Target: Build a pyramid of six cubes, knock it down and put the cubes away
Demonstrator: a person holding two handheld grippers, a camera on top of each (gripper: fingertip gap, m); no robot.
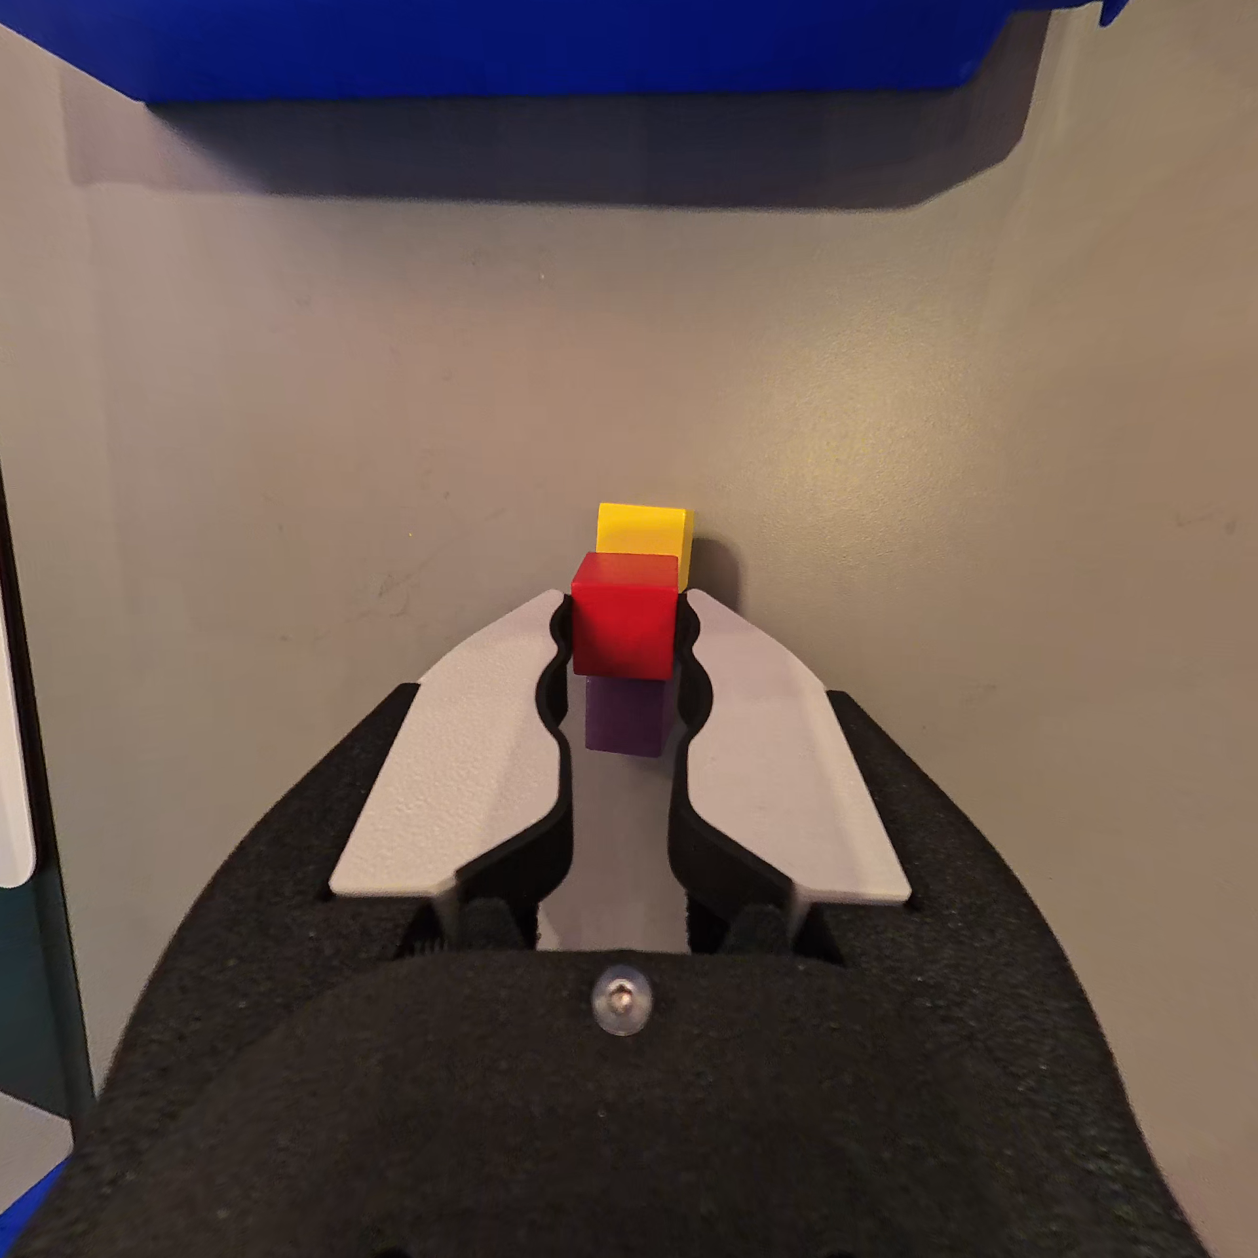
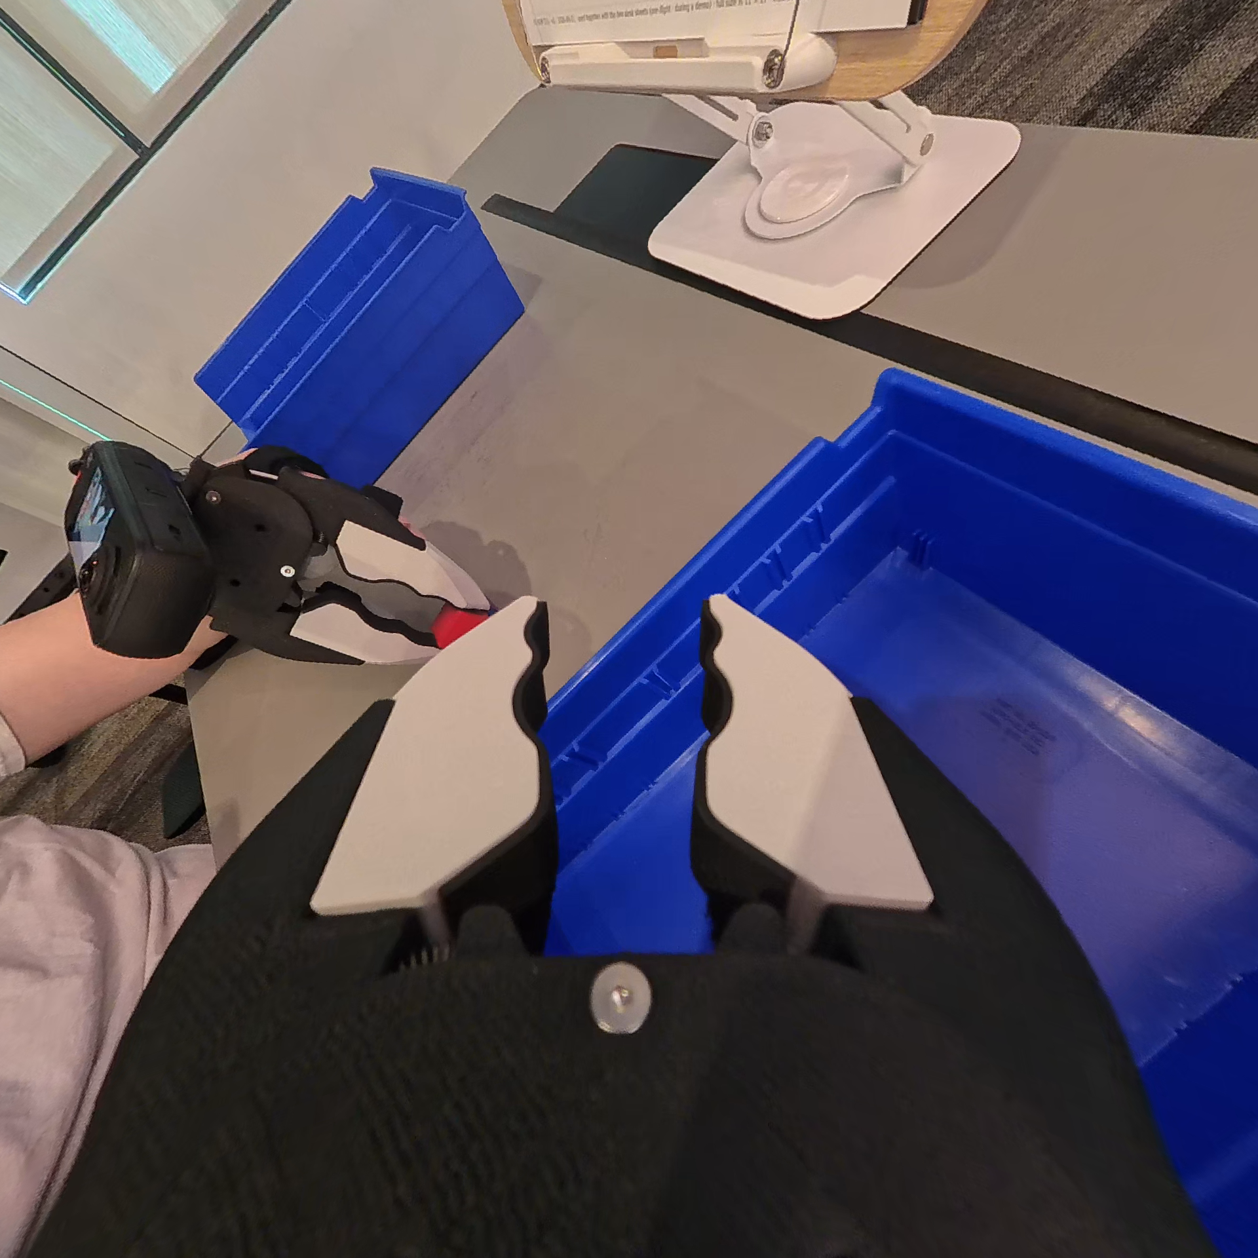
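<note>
Bare grey table (image 1: 953,408) lies open between the cubes and the blue bin (image 1: 544,54) at the far edge. The left gripper (image 1: 625,613) is clamped on the red cube (image 1: 625,626), which sits above a purple cube (image 1: 625,715), with a yellow cube (image 1: 643,527) just behind. The right gripper (image 2: 623,633) hovers with its fingers apart and empty over the rim of a second blue bin (image 2: 1021,681).

Small yellow wooden cube (image 1: 647,529): lower front hidden behind glossy red cube (image 1: 625,623) held between the finger pads. Dark purple cube (image 1: 626,716): top concealed beneath the red one. Blue plastic bin (image 1: 544,47) ahead of the fingertips: cut off by the top edge
</note>
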